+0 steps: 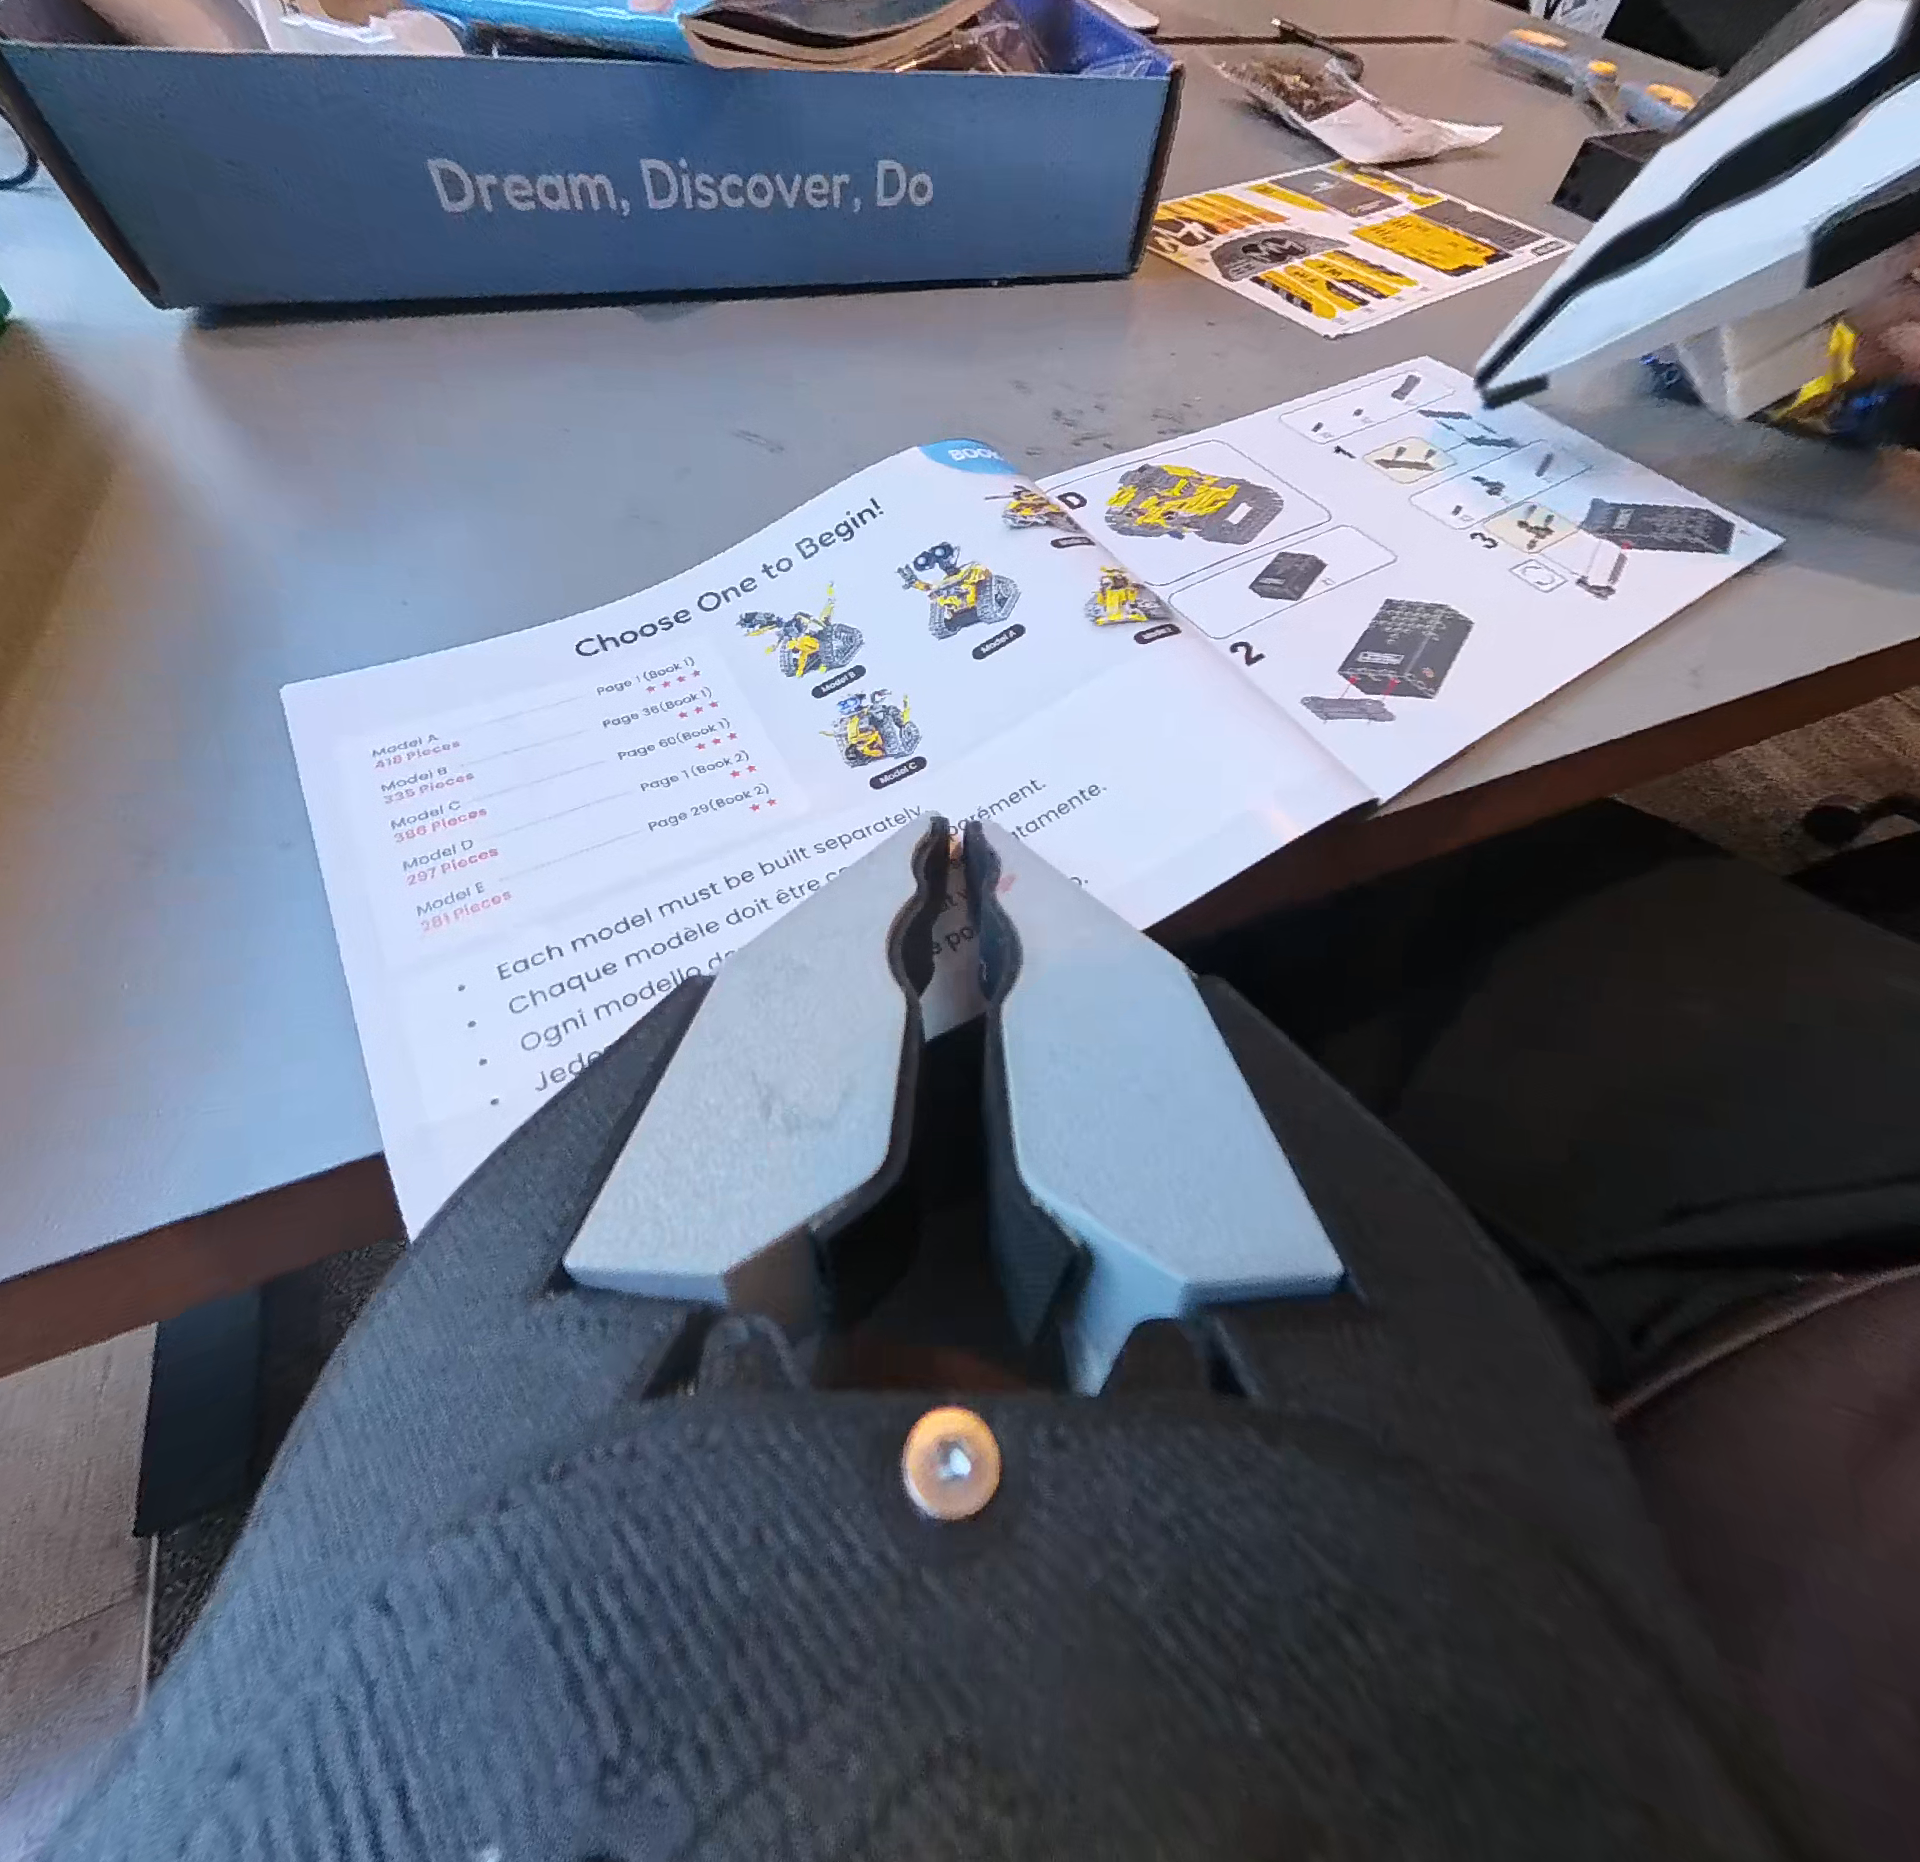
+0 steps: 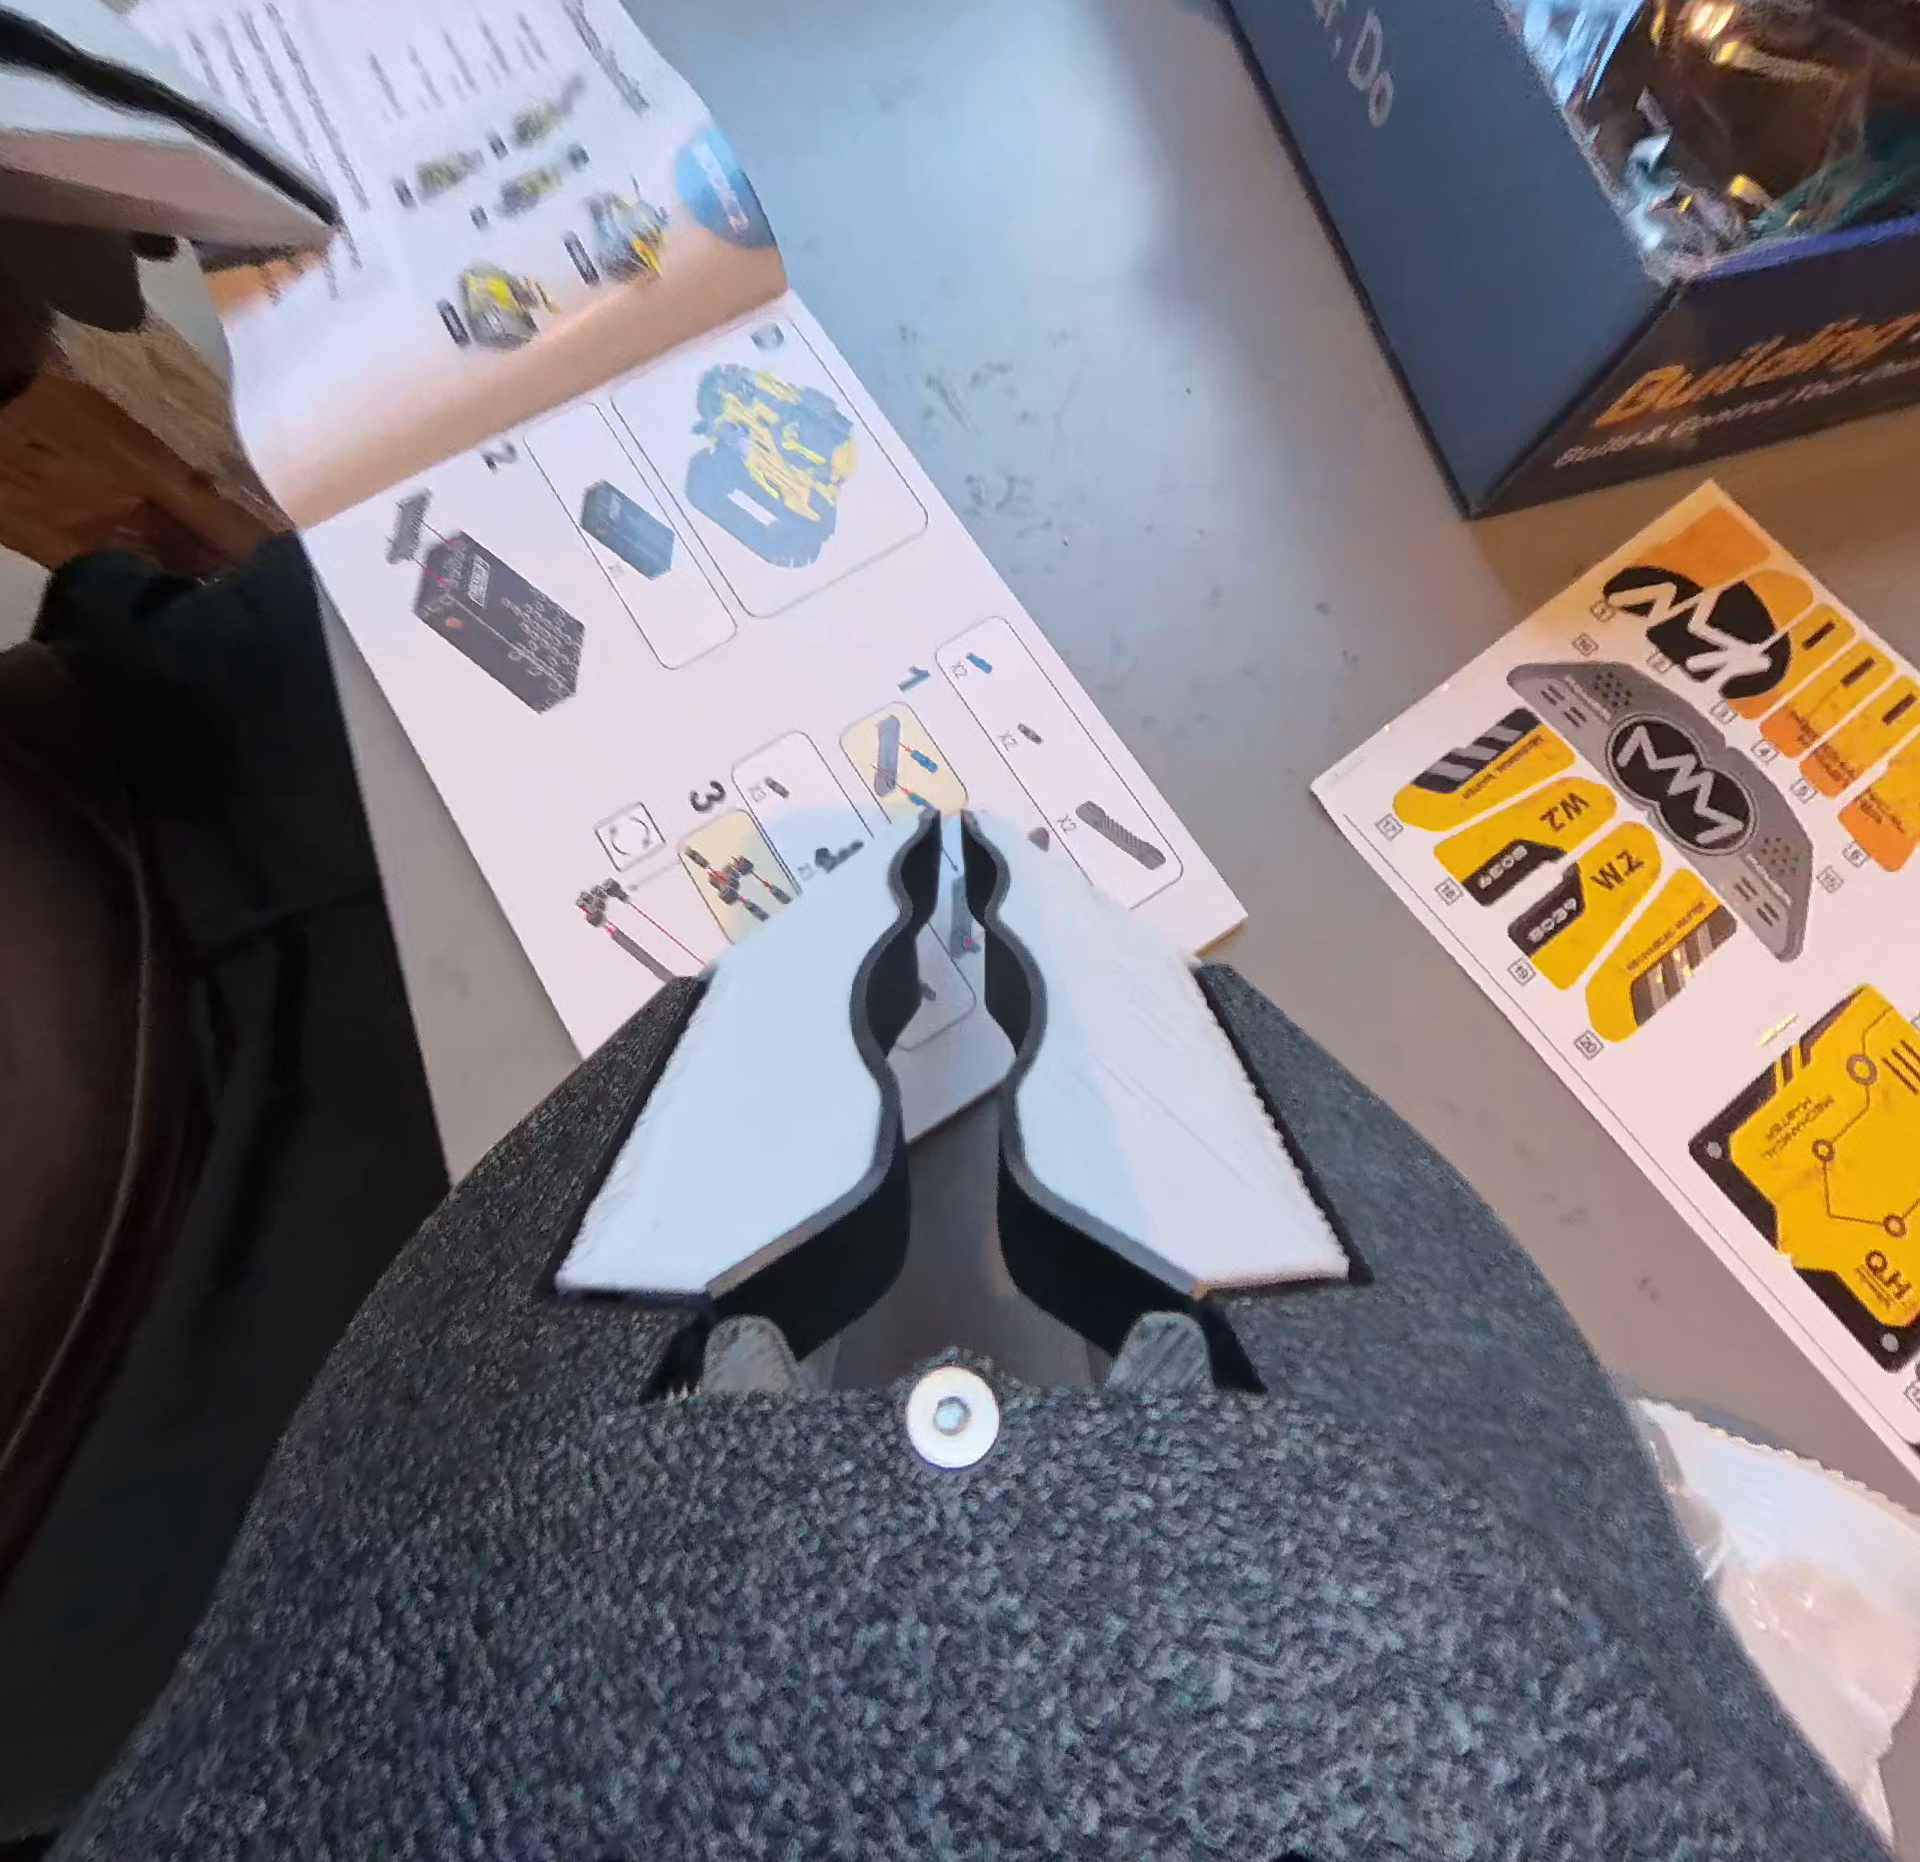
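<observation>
An open instruction booklet [image 1: 935, 690] lies on the grey table [image 1: 520, 441], and its near corner hangs over the table's front edge. My left gripper [image 1: 951, 833] has grey fingers. It is shut with nothing between the tips and hovers over the near edge of the booklet's left page. My right gripper [image 2: 950, 823] has white fingers with black pads. It is shut and empty, over the step drawings on the booklet's right page [image 2: 790, 669]. It also shows in the left wrist view [image 1: 1501, 387], with its tips at the far corner of that page.
An open blue cardboard box [image 1: 623, 181] with bags inside stands at the back of the table. A yellow-and-black sticker sheet [image 2: 1662, 877] lies right of the booklet. A small bag of parts [image 1: 1340, 108] lies behind it. A person's dark-clothed lap [image 1: 1558, 1085] is below the table edge. The tips of one gripper are about 20 cm away from the tips of the other.
</observation>
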